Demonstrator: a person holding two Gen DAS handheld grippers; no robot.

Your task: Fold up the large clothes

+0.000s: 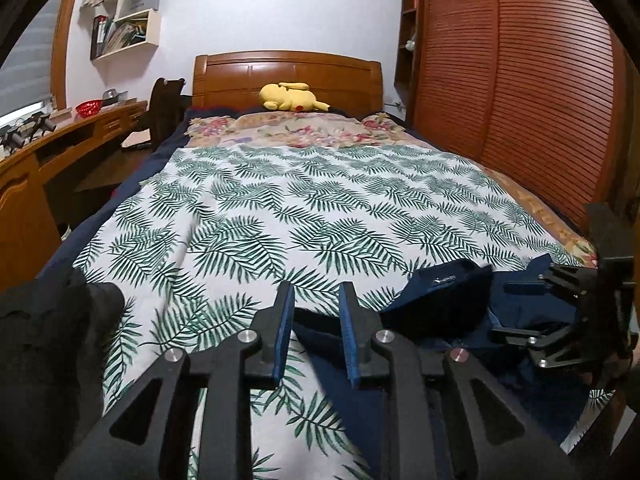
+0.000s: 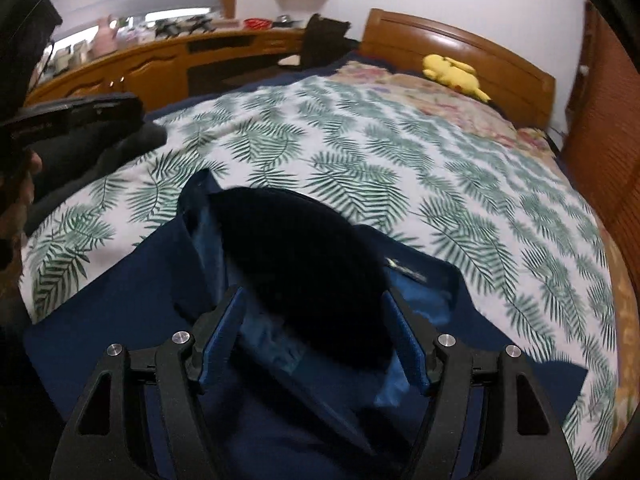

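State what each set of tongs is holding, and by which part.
Nothing is held. The left tongs stand slightly apart and the right tongs wide open, both over the dark navy blue jacket.

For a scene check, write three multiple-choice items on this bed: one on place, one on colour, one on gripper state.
1. The yellow plush toy lies:
A. by the headboard
B. on the desk
C. on the jacket

2. The jacket is:
A. red
B. navy blue
C. grey

3. The right gripper is:
A. shut on a hanger
B. shut, empty
C. open over the jacket

Key: 1 A, it rests at the bed's far end; 2 B, dark blue fabric with a brighter blue lining; 3 C, jaws stand wide apart, pads pressing nothing.
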